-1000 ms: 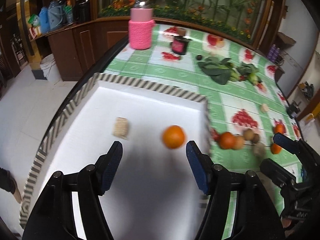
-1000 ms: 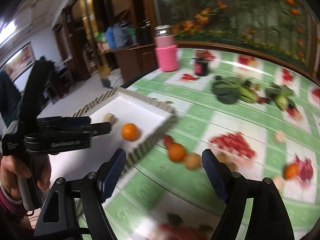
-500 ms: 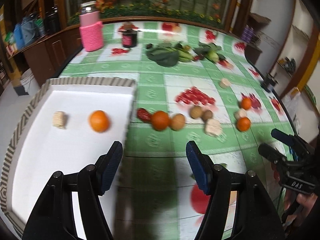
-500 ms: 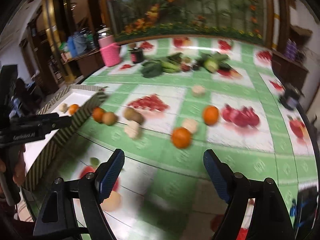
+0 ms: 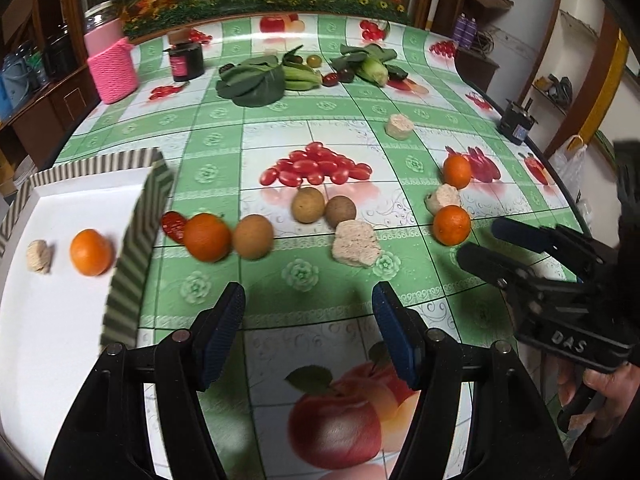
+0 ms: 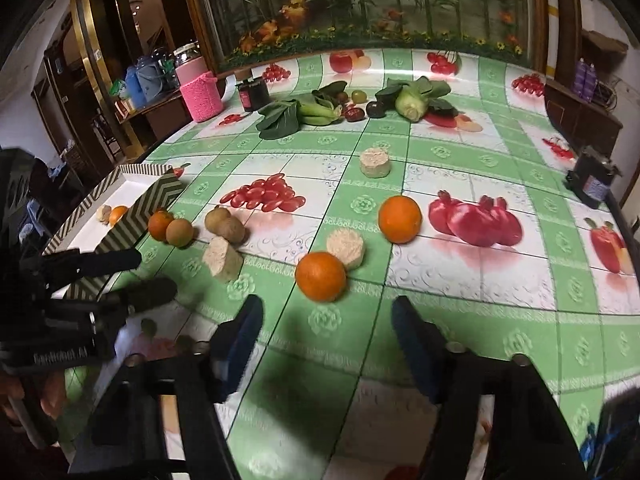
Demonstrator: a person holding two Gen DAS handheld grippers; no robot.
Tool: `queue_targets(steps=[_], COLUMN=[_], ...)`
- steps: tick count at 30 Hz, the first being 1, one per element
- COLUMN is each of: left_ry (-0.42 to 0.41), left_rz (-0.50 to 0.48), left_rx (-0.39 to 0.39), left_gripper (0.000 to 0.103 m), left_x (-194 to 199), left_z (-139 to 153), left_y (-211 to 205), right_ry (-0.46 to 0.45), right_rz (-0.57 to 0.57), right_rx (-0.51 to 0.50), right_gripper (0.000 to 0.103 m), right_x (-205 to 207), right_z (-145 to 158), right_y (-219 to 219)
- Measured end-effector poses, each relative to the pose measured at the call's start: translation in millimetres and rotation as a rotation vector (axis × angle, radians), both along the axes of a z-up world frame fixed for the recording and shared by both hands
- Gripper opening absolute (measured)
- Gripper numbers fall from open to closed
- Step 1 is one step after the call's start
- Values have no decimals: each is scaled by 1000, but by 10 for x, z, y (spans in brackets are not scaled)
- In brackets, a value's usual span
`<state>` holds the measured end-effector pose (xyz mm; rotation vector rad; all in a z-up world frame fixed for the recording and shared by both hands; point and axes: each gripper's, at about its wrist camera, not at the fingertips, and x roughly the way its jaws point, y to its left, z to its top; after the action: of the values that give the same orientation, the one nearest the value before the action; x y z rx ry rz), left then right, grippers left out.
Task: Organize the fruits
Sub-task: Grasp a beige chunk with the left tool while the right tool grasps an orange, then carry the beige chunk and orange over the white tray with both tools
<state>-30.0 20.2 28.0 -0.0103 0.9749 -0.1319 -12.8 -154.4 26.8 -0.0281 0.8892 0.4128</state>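
Right claw [image 6: 326, 328] swung over to the loose fruit, jaws just narrowed yet empty, orange [image 6: 321, 276] just ahead

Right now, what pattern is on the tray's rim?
Dark-and-cream zigzag stripes run along the tray's rim; the inside is plain white. Clearest in the left wrist view.

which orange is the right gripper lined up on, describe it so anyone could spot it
On the green checked tablecloth, look just beyond the right gripper. The orange there touches a pale round cake; the other loose orange sits farther off, beside printed pomegranates.
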Motion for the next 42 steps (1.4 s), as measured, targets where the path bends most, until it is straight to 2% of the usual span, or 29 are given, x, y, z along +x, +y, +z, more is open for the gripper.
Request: queue_targets(steps=[3,4,5,6,15,17,19,21,31,36,42], left_ry=[10,12,14,15,15,22,13,6,1,-33,-56], left_rz=[-6,-7,-8,-10,-33,-39,-39,-36,-30,-18,0], left_rx=[1,0,0,0,0,-3,14,19,-17,-16,-15], left_gripper=[65,65,65,65,65,62,39,28,28,28,28], left_x=[56,72,89,109,276,303,311,305,129,-17,-131], left_z=[-38,-48,-57,-66,-110,-132,-147,-150,-71,62,165], left_y=[-41,-51,-64,-81,-232,-252,-269,-256,-120,-24,98], right_ry=[22,28,35,41,20,23,23,23,14,4,-2], right_rz=[9,14,20,29,4,-3,-9,-9,4,-7,14], right_rx=[12,17,18,17,53,64,69,75,91,117,95], right_gripper=[60,52,37,30,30,30,30,29,29,29,29], right_x=[93,117,140,155,61,50,44,35,-96,-166,-255], right_z=[-66,-81,-100,-116,-48,-44,-40,-32,33,96,146], right_y=[35,45,55,61,-112,-154,-180,-186,-121,-76,74])
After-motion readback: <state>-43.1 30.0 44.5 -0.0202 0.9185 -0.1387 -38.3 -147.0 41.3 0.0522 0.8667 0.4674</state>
